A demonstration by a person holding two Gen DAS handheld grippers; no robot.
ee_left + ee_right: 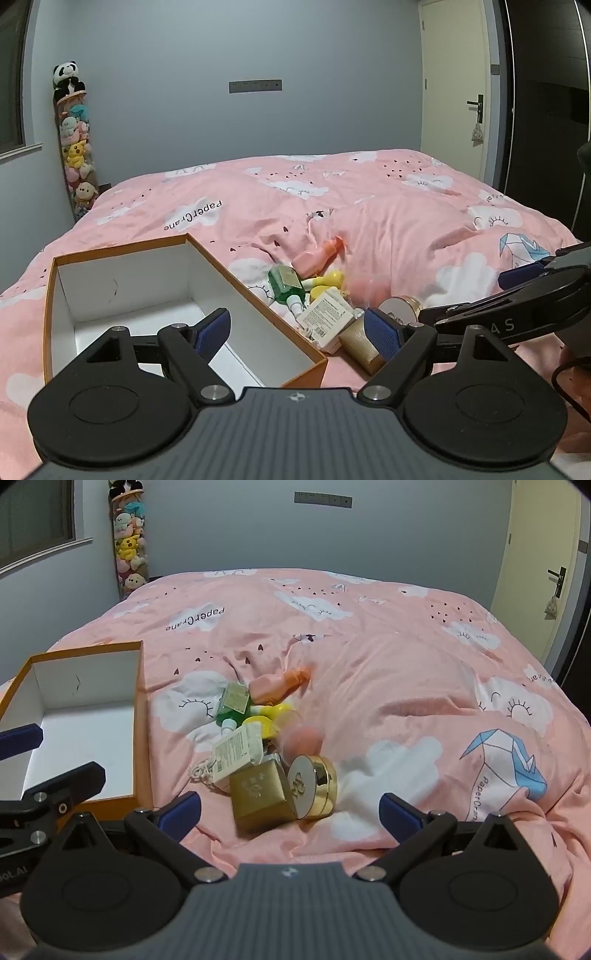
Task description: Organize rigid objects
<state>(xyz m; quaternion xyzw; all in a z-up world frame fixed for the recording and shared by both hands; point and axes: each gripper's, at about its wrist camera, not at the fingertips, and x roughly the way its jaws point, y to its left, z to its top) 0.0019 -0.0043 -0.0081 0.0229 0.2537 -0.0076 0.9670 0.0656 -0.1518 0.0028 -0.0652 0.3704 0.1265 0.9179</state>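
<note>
Start step: both the left gripper (pixel 297 334) and right gripper (pixel 290 812) hang released, empty. Next: grasp gold box (pixel 260 797), move left into box (pixel 142 716).

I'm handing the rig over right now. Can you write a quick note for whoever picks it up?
Left gripper: open, holding nothing, above the box's near corner.
Right gripper: open, holding nothing, aimed at the pile.
Orange box: on the bed, left of the pile, nothing in it.
Pile on the pink duvet: gold box and round gold jar nearest, then labelled white packet, green bottle, yellow items, pink bottle.
Done: nothing boxed.
Left: everything.
</note>
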